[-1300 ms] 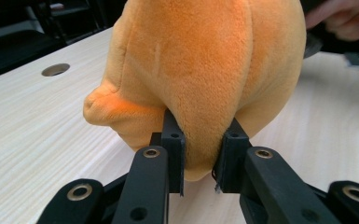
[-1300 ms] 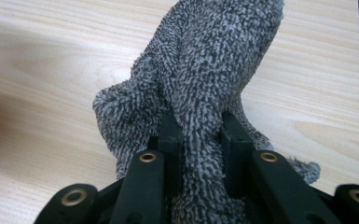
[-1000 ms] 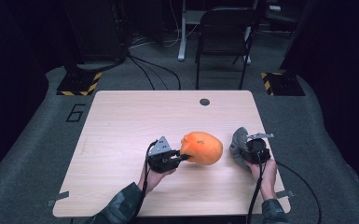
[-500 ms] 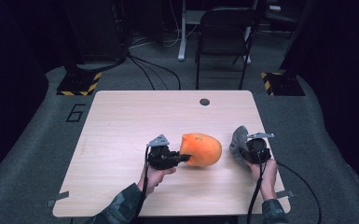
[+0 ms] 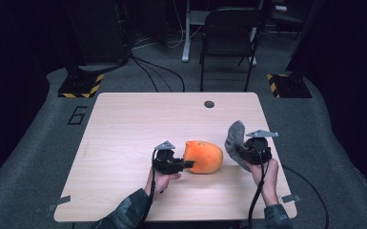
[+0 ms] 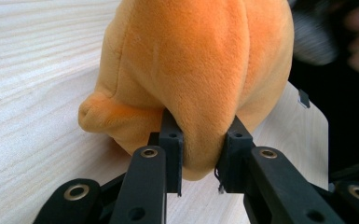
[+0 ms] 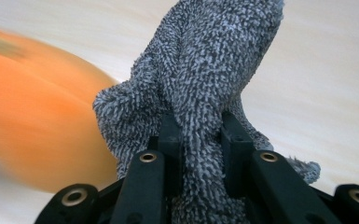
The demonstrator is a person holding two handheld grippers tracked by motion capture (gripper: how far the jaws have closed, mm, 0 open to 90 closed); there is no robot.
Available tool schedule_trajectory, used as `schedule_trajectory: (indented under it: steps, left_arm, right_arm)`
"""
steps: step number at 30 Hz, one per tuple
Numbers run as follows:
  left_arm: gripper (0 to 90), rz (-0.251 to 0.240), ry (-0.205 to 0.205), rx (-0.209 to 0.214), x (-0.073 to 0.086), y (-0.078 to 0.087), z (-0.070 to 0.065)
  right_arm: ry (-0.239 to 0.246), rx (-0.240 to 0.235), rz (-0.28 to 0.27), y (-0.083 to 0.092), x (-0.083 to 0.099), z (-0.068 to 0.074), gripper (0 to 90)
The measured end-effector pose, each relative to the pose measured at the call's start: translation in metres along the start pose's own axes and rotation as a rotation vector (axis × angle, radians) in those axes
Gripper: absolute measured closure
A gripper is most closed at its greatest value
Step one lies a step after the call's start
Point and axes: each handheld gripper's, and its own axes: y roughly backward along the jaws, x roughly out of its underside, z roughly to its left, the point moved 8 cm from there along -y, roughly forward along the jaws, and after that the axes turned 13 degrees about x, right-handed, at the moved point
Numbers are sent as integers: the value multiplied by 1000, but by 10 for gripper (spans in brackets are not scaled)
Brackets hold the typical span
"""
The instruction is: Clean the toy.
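On floor mat [image 5: 52, 129], painted "6" [image 5: 77, 115]; toy unlabelled

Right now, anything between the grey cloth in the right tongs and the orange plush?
Nothing visible. The grey cloth, pinched in the right tongs, hangs right of the orange plush, bare table between. The left tongs grip the plush's other end.

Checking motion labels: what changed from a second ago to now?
The right hand-held gripper lifted the grey cloth, which now stands higher and farther from the orange plush toy. The left hand-held gripper sank slightly with the toy; its jaws have just eased open a touch but the toy's fabric remains pinched between them. The toy stayed at the same spot on the table, both grips unchanged.
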Motion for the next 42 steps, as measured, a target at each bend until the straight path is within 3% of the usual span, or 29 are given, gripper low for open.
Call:
schedule_trajectory:
  steps: [1,4,7,10,12,13,15,16,23,28,32,42]
  left_arm:
    - [736,0,-1,0,0,0,0]
    - [725,9,-27,-15,1,0,-1]
    - [721,11,-35,-29,1,-1,0]
    - [720,11,-33,-44,3,0,4]
    - [723,25,-55,-46,5,-1,3]
    - [723,36,-77,-49,7,-2,3]
    - [723,29,-107,-43,8,-5,3]
    - [723,25,-101,-37,8,-5,3]
    - [721,36,-141,-29,8,-9,-1]
    - [720,34,-154,-13,8,-9,-1]
    - [720,38,-163,-18,8,-9,-1]
    - [719,37,-177,-5,8,-11,-5]
  right_arm:
    - [15,-16,-14,6,-5,9,741]
    - [88,-99,-47,20,-20,58,740]
    - [164,-116,-61,17,-25,100,739]
    - [186,-111,-96,12,-26,115,739]
    - [220,-101,-101,6,-22,117,739]
    - [213,-98,-95,4,-20,118,740]
    - [243,-63,-81,-3,-16,113,740]
    - [244,-53,-85,-5,-15,110,740]
    - [237,-47,-68,-5,-6,87,736]
    - [199,-22,-38,-10,1,67,733]
    - [171,-1,15,-20,10,50,731]
    - [121,34,125,-50,32,23,731]
